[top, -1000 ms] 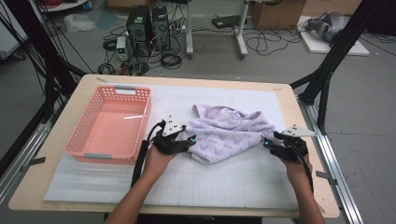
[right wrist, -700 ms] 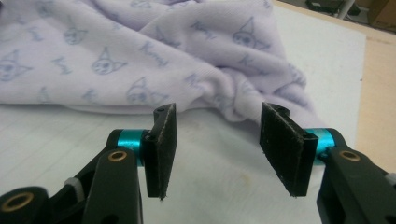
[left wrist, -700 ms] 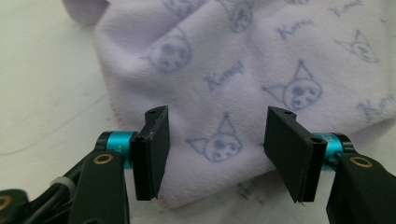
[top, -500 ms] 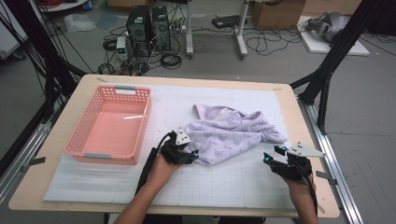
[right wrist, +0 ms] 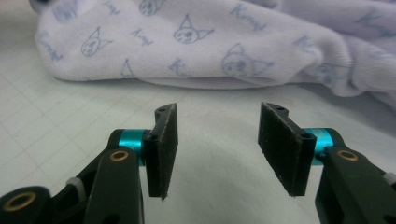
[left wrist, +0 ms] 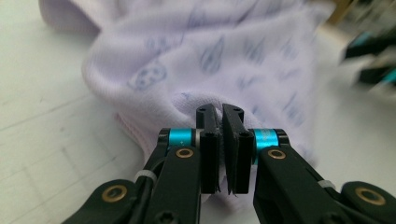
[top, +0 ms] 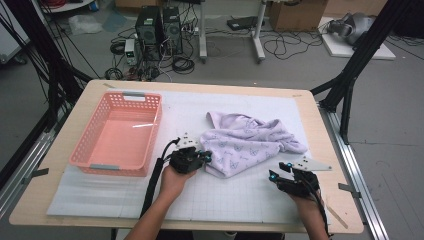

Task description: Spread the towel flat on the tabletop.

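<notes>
Lilac cloth [top: 250, 142], printed with small cartoon faces, lies crumpled on the white mat [top: 240, 195] in the middle of the surface, right of an empty pink basket [top: 119, 134]. In the high view, the left gripper [top: 204, 157] sits at the cloth's near left edge, its fingers having just snapped shut since half a second ago; the right gripper [top: 280, 171] has drawn back toward the near right, short of the fabric. The left gripper view shows fingers [left wrist: 209, 154] pressed together on a fold of cloth [left wrist: 196, 60]. The right gripper view shows fingers [right wrist: 164, 142] apart, nothing between them, cloth [right wrist: 210, 42] just ahead. One edge appears secured; the second grasp is probably next.
</notes>
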A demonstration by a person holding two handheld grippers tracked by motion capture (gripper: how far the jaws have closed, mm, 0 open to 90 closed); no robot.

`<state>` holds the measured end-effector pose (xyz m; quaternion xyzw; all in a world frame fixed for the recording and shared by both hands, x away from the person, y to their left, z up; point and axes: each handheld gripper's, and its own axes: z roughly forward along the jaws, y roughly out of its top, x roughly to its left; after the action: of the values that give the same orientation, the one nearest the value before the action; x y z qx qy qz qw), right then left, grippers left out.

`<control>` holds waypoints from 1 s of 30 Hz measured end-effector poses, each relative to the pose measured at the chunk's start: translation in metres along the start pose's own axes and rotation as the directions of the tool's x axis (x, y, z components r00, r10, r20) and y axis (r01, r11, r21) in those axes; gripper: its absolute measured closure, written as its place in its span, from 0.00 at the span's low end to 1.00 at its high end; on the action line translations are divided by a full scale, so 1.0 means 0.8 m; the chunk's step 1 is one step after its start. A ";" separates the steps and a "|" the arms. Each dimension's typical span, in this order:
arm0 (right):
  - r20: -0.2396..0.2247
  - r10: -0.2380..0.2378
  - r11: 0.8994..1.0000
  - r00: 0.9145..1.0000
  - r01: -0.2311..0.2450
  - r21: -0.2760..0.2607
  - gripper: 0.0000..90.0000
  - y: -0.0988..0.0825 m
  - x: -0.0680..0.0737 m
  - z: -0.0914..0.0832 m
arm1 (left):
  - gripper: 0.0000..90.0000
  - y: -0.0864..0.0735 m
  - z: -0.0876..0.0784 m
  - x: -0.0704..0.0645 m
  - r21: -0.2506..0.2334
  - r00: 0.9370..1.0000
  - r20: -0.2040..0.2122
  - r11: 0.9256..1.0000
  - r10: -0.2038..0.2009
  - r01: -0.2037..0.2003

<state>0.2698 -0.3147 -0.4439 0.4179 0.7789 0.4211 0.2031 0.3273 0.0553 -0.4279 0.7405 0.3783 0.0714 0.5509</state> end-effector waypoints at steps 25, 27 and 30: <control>-0.167 -0.166 0.979 0.972 0.183 0.090 0.95 0.042 0.030 0.080 | 0.95 0.023 -0.023 0.030 -0.159 0.991 -0.130 0.987 -0.038 0.017; -0.221 -0.177 0.973 0.959 0.205 0.109 0.96 0.043 0.026 0.073 | 0.95 0.023 -0.024 0.031 -0.147 0.990 -0.136 0.989 -0.026 0.006; -0.274 -0.189 0.964 0.943 0.231 0.129 0.96 0.036 0.014 0.050 | 0.95 0.022 -0.024 0.026 -0.108 0.990 -0.140 0.994 0.007 -0.022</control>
<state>0.3037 -0.2777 -0.4423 0.2884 0.8701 0.3844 0.1091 0.3405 0.0814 -0.4120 0.7053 0.4060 0.1474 0.5622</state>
